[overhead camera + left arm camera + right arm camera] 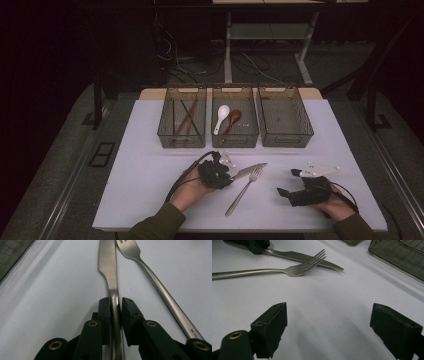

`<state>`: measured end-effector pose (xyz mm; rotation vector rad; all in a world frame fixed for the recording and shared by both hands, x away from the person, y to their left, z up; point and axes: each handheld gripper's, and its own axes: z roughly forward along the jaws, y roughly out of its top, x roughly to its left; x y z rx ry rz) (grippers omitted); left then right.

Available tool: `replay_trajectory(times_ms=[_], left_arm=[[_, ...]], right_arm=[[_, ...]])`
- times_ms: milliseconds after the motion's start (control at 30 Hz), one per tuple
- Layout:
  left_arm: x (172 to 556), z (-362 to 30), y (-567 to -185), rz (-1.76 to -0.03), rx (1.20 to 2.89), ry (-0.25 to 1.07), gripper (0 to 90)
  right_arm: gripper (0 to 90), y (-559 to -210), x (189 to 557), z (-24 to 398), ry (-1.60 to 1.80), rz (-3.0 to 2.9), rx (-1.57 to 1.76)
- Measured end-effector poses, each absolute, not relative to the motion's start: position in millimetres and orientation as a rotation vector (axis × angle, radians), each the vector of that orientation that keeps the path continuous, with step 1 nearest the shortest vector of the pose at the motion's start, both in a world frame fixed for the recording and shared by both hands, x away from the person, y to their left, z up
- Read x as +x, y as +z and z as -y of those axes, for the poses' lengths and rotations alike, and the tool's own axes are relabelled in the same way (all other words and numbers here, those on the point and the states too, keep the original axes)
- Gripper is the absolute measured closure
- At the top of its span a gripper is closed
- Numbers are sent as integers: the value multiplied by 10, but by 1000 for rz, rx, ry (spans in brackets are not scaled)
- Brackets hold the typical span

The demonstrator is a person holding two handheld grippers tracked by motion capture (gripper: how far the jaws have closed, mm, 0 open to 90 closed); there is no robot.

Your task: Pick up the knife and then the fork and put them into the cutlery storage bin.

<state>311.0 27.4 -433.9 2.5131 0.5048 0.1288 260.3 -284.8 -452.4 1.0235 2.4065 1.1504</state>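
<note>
A steel table knife (pixel 251 170) lies on the white table (pixel 150 165), blade toward the right. My left gripper (pixel 231 176) is shut on its handle; in the left gripper view the pads (pixel 105 312) pinch the knife (pixel 108 262) on both sides. A steel fork (pixel 243 191) lies just right of the knife, its tines (pixel 126 246) beside the blade. My right gripper (pixel 287 182) rests on the table to the right, open, with nothing between its fingers (pixel 273 325). In the right gripper view the fork (pixel 294 270) crosses in front of the knife (pixel 312 258).
Three smoky plastic bins stand in a row at the back. The left bin (pixel 182 145) holds chopsticks, the middle bin (pixel 235 145) a white spoon (pixel 222 117) and a brown spoon (pixel 233 119), and the right bin (pixel 287 145) looks empty. Bare table lies between the grippers.
</note>
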Motion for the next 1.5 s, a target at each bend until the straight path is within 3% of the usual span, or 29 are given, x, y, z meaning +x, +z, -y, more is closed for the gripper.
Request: replay_trajectory(times_ms=[700,1500], left_arm=[[3089,-328,-4348,-547,2447,146,796],[3089,-651,-3946,-552,2114,118,798]], right_arm=[[140,-4520,2605,2863,1153,-2406,1029],[140,-4431,2656,2846,1193,-2406,1049]])
